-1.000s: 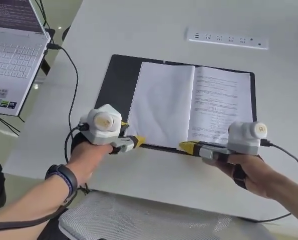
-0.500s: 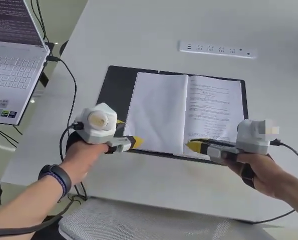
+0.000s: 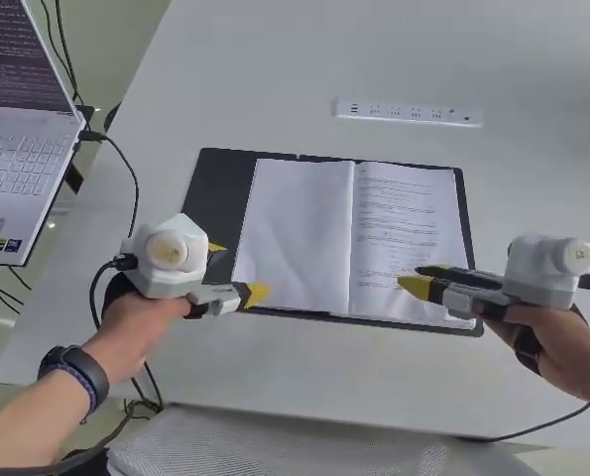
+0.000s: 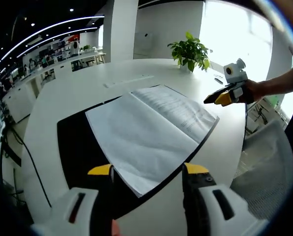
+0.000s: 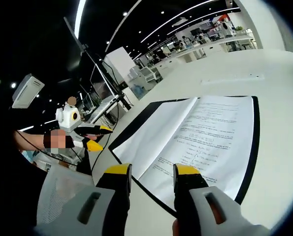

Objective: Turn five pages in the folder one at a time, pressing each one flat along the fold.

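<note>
Over the near edge of the open folder [image 3: 215,188], both pairs of jaws stand apart and hold nothing.
The left gripper [image 4: 147,169] spreads its jaws wide towards the near corner of the blank page [image 3: 295,233], probably waiting to press along the fold [image 3: 352,238]. The right gripper [image 5: 152,169], jaws parted more narrowly, points at the lower corner of the printed page [image 3: 409,233], which I judge to be the approach for lifting the next sheet; whether it touches the paper I cannot tell. The folder lies flat on the counter [image 3: 275,79], its fold between the two grippers, with a power strip [image 3: 409,112] beyond and a laptop [image 3: 17,178] to the left.
</note>
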